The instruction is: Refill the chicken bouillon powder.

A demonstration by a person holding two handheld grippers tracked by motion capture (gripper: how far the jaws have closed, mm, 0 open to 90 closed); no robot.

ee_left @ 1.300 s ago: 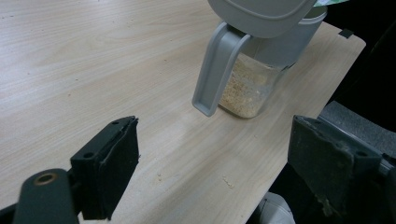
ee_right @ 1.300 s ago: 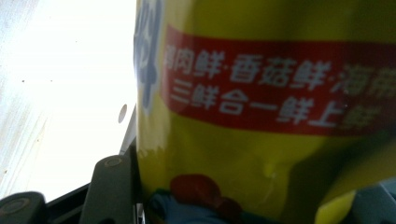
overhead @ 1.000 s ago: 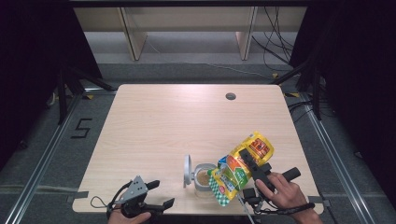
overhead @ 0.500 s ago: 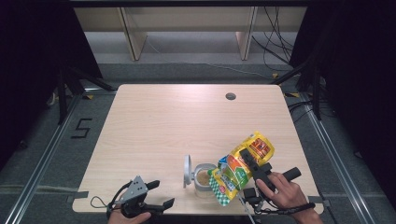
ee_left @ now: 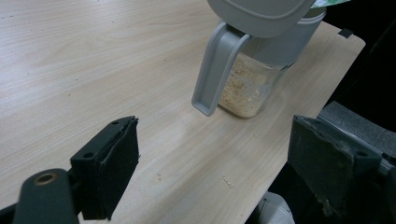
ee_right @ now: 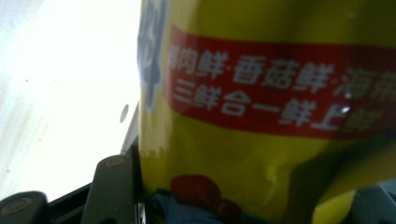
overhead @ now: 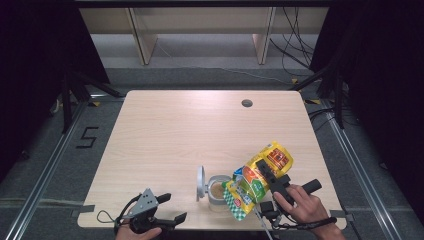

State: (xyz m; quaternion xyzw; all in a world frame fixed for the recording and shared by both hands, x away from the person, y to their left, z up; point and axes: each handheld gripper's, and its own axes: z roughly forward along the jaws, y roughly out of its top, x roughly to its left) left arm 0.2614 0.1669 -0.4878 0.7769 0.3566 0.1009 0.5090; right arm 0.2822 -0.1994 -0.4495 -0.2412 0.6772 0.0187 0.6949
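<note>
Jaws of my right gripper (overhead: 262, 172) pinch the yellow bag (overhead: 257, 176), tipped over the jar (overhead: 218, 189) at its 3 o'clock. It looks like crumbs sit inside. My left gripper (overhead: 170, 207) gapes wide at 8 o'clock, holding nothing.

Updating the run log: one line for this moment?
right gripper: shut on yellow bag, tilted over jar | left gripper: open, idle

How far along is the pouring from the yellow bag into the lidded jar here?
Done: the jar stands with its grey lid flipped open and holds a layer of beige granules. In hand: the right claw grips the yellow seasoning bag, tilted with its lower end over the jar's mouth. Left: finishing the pour and closing the lid; the left claw waits open nearby.
</note>
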